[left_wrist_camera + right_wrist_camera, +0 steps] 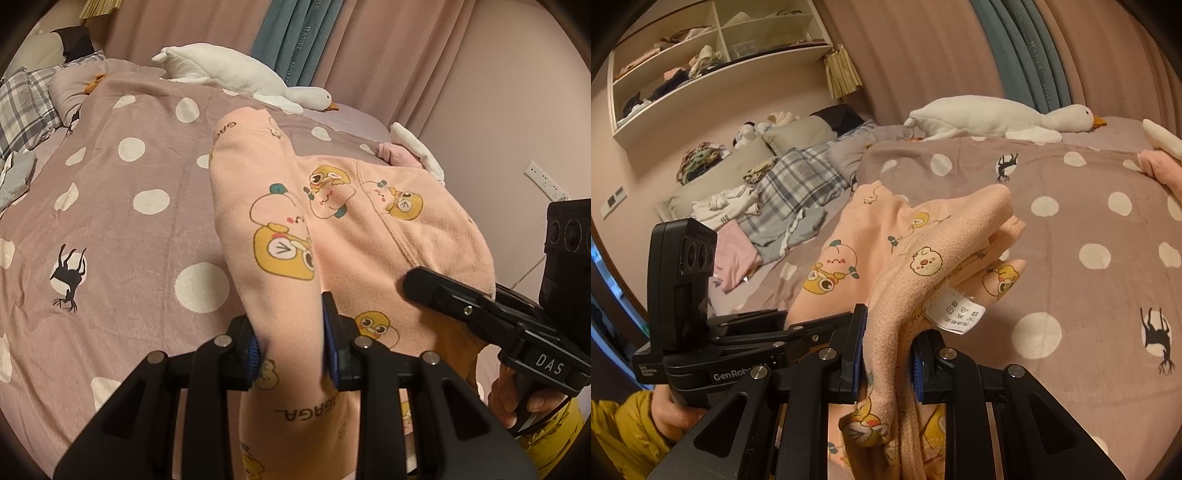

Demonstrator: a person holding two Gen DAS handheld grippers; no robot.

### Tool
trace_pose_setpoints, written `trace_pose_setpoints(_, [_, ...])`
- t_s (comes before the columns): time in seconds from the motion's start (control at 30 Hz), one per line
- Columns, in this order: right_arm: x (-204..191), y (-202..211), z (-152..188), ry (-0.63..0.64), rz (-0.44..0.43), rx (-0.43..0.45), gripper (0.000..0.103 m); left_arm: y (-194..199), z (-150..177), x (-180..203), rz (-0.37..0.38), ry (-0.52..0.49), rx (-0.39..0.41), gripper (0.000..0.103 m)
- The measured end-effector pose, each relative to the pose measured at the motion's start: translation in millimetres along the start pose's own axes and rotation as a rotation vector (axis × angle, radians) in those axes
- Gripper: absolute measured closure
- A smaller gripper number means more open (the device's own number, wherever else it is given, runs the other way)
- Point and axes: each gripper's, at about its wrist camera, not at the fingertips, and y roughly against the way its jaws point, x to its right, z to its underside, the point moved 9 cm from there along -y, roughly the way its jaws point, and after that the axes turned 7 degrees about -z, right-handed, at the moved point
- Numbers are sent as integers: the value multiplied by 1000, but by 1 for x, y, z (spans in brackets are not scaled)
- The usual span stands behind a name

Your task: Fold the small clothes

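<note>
Looking along the left tool (291,343) first: we find its two blue-padded fingers pinching a band of the pink garment (280,221). From the pinch the cloth runs straight ahead and away from us as one long strip with a printed hem at its far end, so its long axis lies along the tool's own line. To the right of that strip the broader body of the garment spreads toward the right tool (443,291), which enters from the right edge and sits against the cloth. From this side we cannot tell how its fingers stand. The garment hangs above the bed (122,229), over the dotted cover; a plush goose (236,74) lies well beyond.

Right wrist view: the right tool (886,350) is pressed together on a bunched fold of the same garment (886,258), a care label (955,310) dangling just beside the right pad. Cloth rises ahead of the pinch and leans left, toward the left tool (798,328), which sits close on that side at about the same height. More cloth hangs below the fingers.

Our reading: the two pinches are near each other with the cloth slack between. Any fold, we judge, turns on drawing them apart across that long axis and laying the piece onto the bed. Neither tool looks clearly nearer to it.
</note>
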Motion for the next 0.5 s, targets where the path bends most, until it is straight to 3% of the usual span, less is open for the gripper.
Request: trace_pose_setpoints(0.5, [10, -26, -8, -4, 16, -26, 81, -35, -16, -14, -15, -1, -15, 75])
